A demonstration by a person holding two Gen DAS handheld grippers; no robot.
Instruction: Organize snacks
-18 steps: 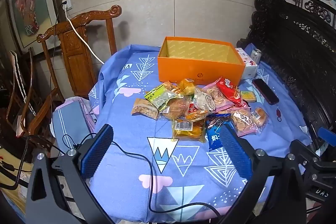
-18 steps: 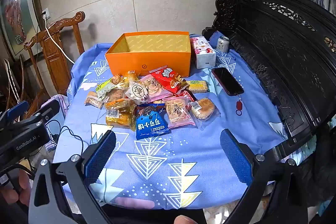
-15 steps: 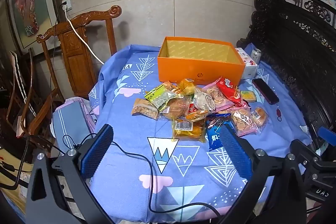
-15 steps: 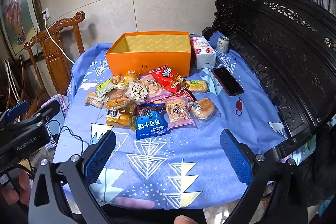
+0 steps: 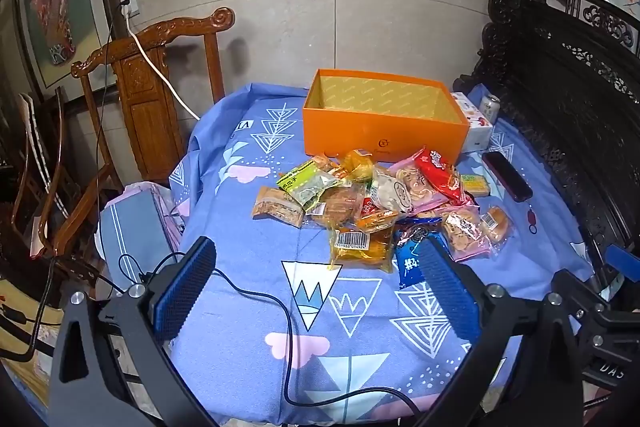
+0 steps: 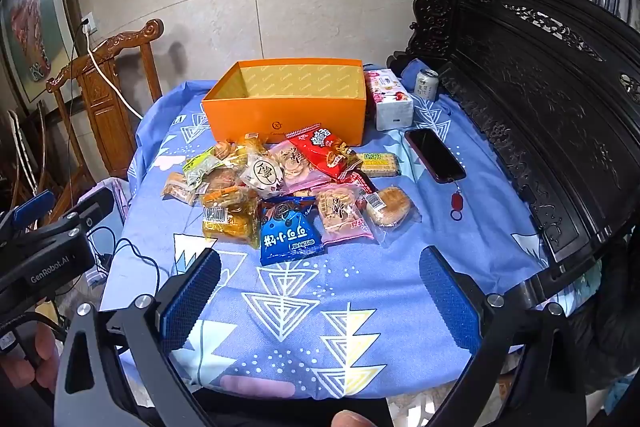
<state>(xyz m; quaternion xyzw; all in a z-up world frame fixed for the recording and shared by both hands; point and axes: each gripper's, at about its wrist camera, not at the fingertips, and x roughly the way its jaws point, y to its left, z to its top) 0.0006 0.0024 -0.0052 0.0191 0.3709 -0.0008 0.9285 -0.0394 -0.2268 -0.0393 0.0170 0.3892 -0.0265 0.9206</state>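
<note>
Start step: both hand-held grippers, left [image 5: 316, 291] and right [image 6: 320, 297], gape wide, empty, above the table's near edge; next, grasp a snack from the pile [image 6: 288, 187] for the orange box [image 6: 286, 107]

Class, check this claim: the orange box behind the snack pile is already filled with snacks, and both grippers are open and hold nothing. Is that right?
Not quite. The orange box is empty: the right wrist view shows only its bare yellow lining, while every packet in the snack pile lies on the cloth before it. The left gripper and right gripper are indeed open and hold nothing.
</note>
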